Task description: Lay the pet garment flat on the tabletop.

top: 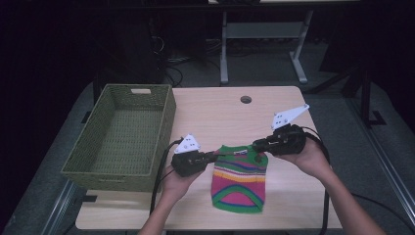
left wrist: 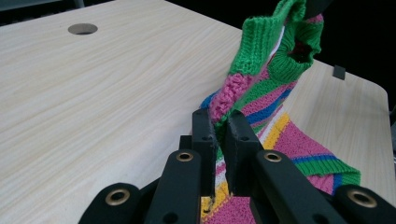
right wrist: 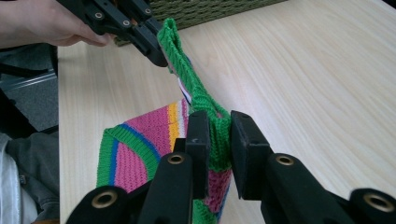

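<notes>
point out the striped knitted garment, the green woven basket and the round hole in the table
striped knitted garment (top: pixel 239 183): high view, middle of its body
green woven basket (top: pixel 167 122): high view, right wall
round hole in the wooden table (top: pixel 245 99): high view, its centre

Light wood-grain surface (top: pixel 225 117) with a round hole (top: pixel 246 99) near its far edge. A green woven basket (top: pixel 122 137) stands on its left part; a striped knitted garment (top: pixel 240 183) lies near the front edge, its upper end lifted.
</notes>
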A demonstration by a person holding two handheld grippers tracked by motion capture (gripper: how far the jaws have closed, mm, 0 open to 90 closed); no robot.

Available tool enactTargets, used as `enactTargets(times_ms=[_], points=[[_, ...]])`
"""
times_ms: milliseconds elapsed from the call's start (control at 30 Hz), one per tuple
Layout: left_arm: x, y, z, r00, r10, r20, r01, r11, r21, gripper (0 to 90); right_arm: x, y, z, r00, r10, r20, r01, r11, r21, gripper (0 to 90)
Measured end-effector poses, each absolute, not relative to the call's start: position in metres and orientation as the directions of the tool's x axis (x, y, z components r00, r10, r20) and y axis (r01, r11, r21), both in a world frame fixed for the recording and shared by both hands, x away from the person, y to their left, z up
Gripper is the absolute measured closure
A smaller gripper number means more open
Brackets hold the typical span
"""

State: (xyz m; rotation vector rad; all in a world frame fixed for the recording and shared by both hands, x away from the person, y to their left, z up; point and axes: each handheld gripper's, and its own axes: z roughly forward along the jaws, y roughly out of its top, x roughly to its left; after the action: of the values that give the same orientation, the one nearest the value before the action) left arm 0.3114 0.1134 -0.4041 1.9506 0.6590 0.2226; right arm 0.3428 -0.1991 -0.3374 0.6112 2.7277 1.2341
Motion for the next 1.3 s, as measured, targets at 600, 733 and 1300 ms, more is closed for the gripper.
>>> enactTargets(times_ms=[600, 733, 1300], points=[[0.334, 0.114, -0.399, 0.807, 0.578, -0.121, 0.375, -0.343, 0.861, 83.9, 0.368, -0.194, -0.334, -0.906, 0.419, 0.064, 0.336, 0.618, 0.711, 77.5], [0.339, 0.113, -0.404, 0.797, 0.588, -0.136, 0.393, -0.335, 0.857, 83.9, 0.374, -0.192, -0.338, -0.900, 0.430, 0.074, 0.354, 0.620, 0.701, 77.5], [0.361, 0.106, -0.417, 0.757, 0.627, -0.185, 0.454, -0.300, 0.839, 83.9, 0.396, -0.191, -0.353, -0.875, 0.476, 0.090, 0.408, 0.624, 0.666, 77.5]])
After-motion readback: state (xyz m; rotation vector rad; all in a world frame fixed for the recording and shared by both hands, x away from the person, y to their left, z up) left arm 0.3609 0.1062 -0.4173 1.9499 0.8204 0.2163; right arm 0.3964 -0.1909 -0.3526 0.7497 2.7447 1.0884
